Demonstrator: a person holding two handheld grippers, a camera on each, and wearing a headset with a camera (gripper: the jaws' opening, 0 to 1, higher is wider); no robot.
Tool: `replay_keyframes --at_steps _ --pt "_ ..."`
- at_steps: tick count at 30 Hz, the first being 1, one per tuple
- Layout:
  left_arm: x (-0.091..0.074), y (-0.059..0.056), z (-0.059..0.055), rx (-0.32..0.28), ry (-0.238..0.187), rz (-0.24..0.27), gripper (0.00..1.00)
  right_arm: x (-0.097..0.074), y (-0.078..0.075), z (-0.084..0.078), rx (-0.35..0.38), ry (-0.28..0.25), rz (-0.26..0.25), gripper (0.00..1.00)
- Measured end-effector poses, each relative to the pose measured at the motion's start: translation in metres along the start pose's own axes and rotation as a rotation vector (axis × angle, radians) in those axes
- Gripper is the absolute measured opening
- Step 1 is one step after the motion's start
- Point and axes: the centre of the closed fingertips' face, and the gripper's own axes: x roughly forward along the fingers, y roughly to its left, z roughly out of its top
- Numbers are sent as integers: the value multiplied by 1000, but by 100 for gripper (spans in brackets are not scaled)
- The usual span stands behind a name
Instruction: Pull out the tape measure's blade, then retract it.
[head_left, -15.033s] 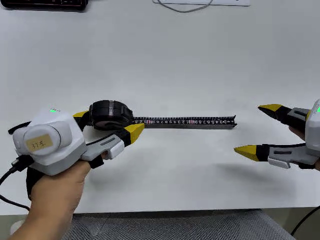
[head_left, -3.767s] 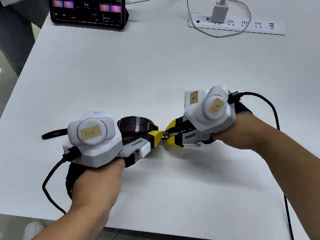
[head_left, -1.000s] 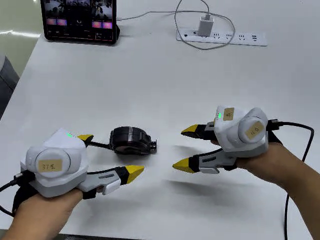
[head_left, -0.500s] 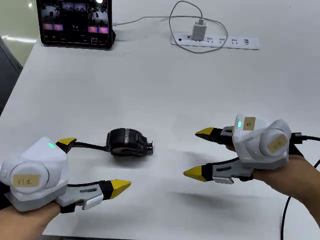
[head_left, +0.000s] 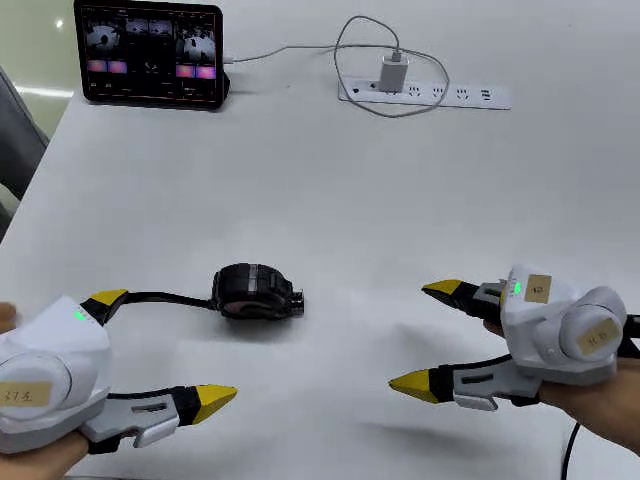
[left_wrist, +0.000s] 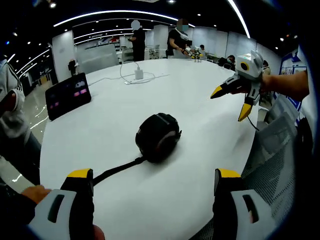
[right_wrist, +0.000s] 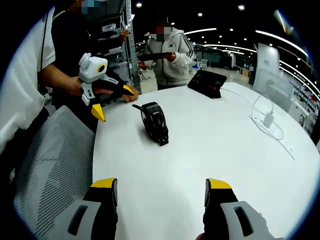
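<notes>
The black tape measure (head_left: 254, 292) lies on the white table with its blade fully in and its wrist strap (head_left: 170, 297) trailing left. It also sits mid-table in the left gripper view as tape measure (left_wrist: 158, 136) and in the right gripper view as tape measure (right_wrist: 154, 121). My left gripper (head_left: 160, 350) hovers open at the lower left, short of the case and holding nothing. My right gripper (head_left: 430, 336) hangs open at the lower right, well apart from the case. Left gripper (left_wrist: 150, 182) and right gripper (right_wrist: 161, 190) both have yellow tips spread wide.
A tablet (head_left: 148, 54) stands at the back left. A white power strip (head_left: 425, 94) with a plugged charger and looped cable lies at the back centre. A mesh chair (right_wrist: 47, 165) stands by the table edge, with people beyond it.
Both grippers have drawn back toward me and apart from the tape measure, which stays put. The head camera has tilted, showing more of the far table.
</notes>
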Motion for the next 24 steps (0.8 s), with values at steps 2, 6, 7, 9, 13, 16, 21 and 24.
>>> replay_keyframes --at_steps 2,6,7,9,13,16,21,24 --pt "-2 1 -1 -2 8 2 99 -4 1 -2 6 0 -7 70" --pt "-8 4 -4 11 9 4 99 -14 1 -8 22 -10 -29 72" --pt "-9 5 -5 20 6 4 99 -17 1 -9 27 -12 -36 73" --pt "-11 5 -5 23 3 -4 99 -21 1 -11 35 -17 -44 74" --pt "-15 3 -6 36 -1 -16 99 -30 2 -16 51 -14 -59 76" --pt "-18 0 -2 31 -17 -33 99 -36 3 -20 59 -18 -68 78" --pt "-24 -3 -1 17 -32 -61 99 -45 6 -27 70 -11 -87 81" --pt "-26 -4 -2 21 -34 -69 99 -49 7 -31 80 -6 -95 83"
